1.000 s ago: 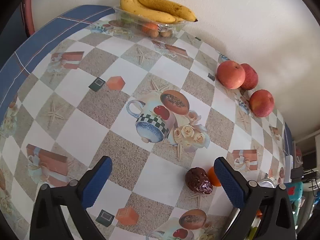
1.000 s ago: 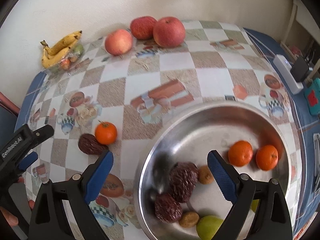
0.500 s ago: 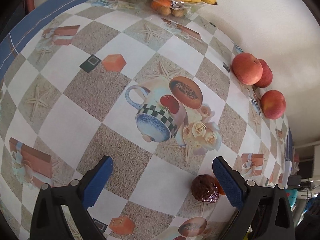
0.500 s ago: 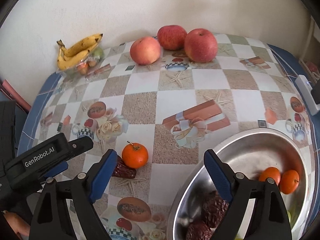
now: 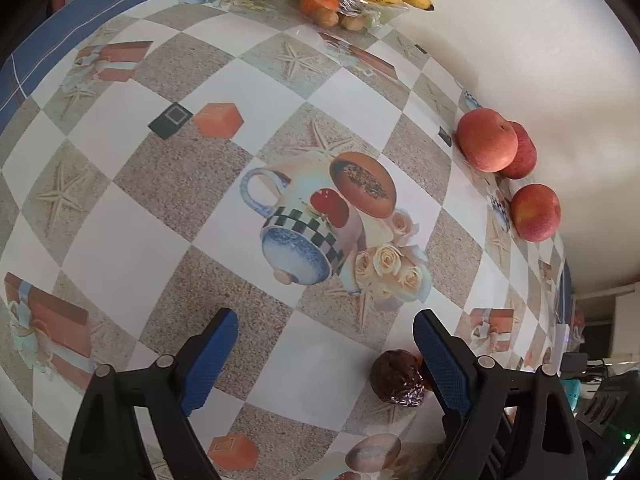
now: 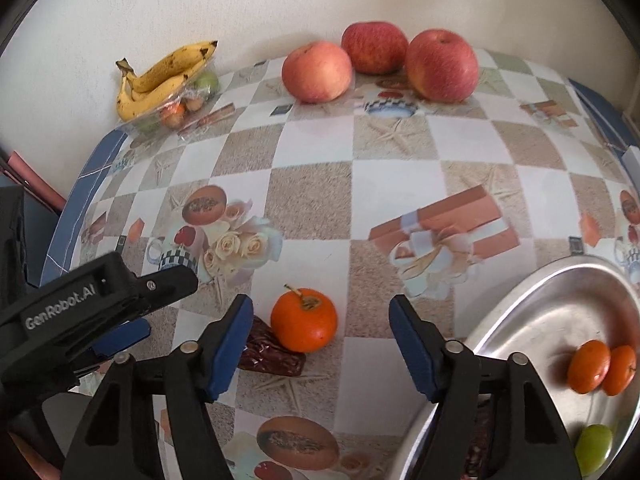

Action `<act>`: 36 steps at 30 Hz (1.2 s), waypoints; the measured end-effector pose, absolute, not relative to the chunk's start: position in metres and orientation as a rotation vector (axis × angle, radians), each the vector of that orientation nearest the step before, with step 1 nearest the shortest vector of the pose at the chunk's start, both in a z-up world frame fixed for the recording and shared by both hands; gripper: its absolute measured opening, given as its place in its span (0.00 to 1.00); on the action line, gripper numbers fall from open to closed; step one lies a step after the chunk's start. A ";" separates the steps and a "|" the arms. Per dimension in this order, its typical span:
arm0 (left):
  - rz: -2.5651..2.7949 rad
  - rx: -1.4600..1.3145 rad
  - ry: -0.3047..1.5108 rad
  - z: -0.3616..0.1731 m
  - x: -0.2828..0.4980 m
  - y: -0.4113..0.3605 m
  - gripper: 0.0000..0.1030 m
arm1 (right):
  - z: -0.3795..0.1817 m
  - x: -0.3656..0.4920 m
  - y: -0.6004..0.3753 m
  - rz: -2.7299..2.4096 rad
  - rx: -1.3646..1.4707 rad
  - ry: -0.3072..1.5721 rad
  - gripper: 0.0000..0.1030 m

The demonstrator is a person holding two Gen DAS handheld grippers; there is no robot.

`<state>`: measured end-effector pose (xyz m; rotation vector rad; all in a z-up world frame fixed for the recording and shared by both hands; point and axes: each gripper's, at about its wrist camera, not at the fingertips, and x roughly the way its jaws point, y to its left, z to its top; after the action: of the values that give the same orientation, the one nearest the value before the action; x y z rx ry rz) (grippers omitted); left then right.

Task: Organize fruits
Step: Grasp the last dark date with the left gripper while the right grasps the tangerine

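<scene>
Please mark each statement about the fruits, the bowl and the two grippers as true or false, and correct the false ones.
1. Three apples stand near the wall. True.
2. The right gripper is shut on the tangerine. False: it is open, with the tangerine between its fingers but apart from them.
3. The bowl holds two tangerines. True.
4. The bananas lie in the bowl. False: they lie on a plastic tray in the far corner.
5. The left gripper holds nothing. True.
</scene>
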<state>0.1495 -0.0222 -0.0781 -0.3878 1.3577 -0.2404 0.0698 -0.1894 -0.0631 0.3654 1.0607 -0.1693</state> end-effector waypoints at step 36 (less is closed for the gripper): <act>-0.394 -0.359 1.459 -0.081 0.136 -0.062 0.48 | -0.040 0.046 -0.220 -0.232 0.356 1.035 0.37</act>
<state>0.1362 -0.0622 -0.0809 -0.3589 1.4585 -0.3937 0.0457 -0.2203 -0.0396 0.3564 1.0351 -0.2325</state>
